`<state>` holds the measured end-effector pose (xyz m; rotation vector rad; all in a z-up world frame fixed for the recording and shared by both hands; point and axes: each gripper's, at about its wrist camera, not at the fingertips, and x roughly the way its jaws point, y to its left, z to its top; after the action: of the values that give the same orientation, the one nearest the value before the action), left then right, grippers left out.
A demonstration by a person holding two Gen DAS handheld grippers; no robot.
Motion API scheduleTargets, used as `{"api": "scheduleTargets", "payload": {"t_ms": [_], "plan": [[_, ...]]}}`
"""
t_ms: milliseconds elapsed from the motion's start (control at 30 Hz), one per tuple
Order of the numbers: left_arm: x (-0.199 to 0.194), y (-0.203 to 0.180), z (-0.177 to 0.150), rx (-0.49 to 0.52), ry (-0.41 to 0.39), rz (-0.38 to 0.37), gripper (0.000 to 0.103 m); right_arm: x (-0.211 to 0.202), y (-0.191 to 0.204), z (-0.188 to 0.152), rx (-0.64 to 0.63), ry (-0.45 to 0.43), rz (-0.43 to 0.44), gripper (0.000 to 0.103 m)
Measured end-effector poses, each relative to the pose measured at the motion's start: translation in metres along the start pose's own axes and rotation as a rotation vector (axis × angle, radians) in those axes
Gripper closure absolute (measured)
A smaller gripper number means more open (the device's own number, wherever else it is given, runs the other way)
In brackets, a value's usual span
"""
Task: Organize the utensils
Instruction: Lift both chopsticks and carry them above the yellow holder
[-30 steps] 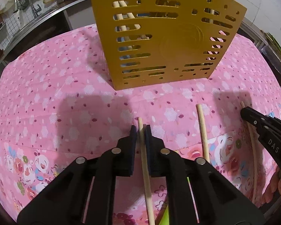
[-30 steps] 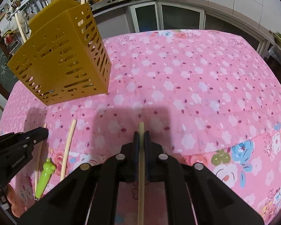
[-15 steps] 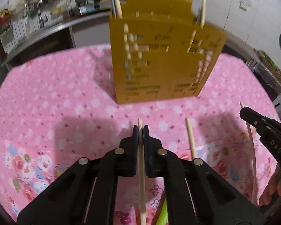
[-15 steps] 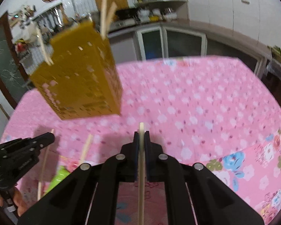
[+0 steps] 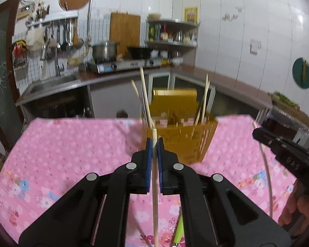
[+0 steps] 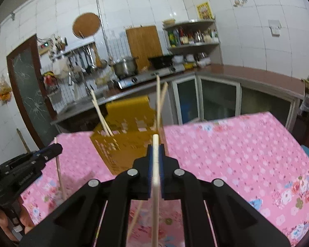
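Left gripper (image 5: 153,144) clamped on a chopstick (image 5: 155,195) — pale wood, thin, straight, its blunt tip poking just past the blue pads, the shaft running back under the jaws. Right gripper (image 6: 155,151) likewise closed on a second chopstick (image 6: 155,189), same pale wood, tip just above the pads. Both sticks are held in the air over the pink floral tablecloth (image 5: 72,144), pointing toward the yellow slotted holder (image 5: 187,142) standing on the cloth ahead. Holder has several chopsticks (image 5: 144,94) upright in it, leaning at different angles, some left side, some right. In the right view a loose chopstick (image 6: 136,216) lies on the cloth below the jaws. A green utensil (image 5: 178,230) — only partly seen, kind unclear — lies on the cloth low in the left view. Frames somewhat blurred.
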<state>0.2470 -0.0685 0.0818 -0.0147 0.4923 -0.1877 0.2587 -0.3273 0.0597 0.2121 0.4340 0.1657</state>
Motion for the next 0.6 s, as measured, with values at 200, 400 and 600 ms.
{"api": "scheduleTargets", "payload": {"t_ms": [200,400,600], "plan": [[-0.031,0.007,0.028,-0.001,-0.090,-0.023,0.099,-0.004,0.003,0.021,0.041,-0.065,0.068,0.097],[-0.045,0.010,0.052,0.008,-0.136,-0.031,0.099,-0.002,0.006,0.030,0.033,-0.087,0.068,0.097],[-0.042,0.010,0.064,0.006,-0.134,-0.043,0.099,-0.001,0.008,0.036,0.039,-0.088,0.069,0.097]]}}
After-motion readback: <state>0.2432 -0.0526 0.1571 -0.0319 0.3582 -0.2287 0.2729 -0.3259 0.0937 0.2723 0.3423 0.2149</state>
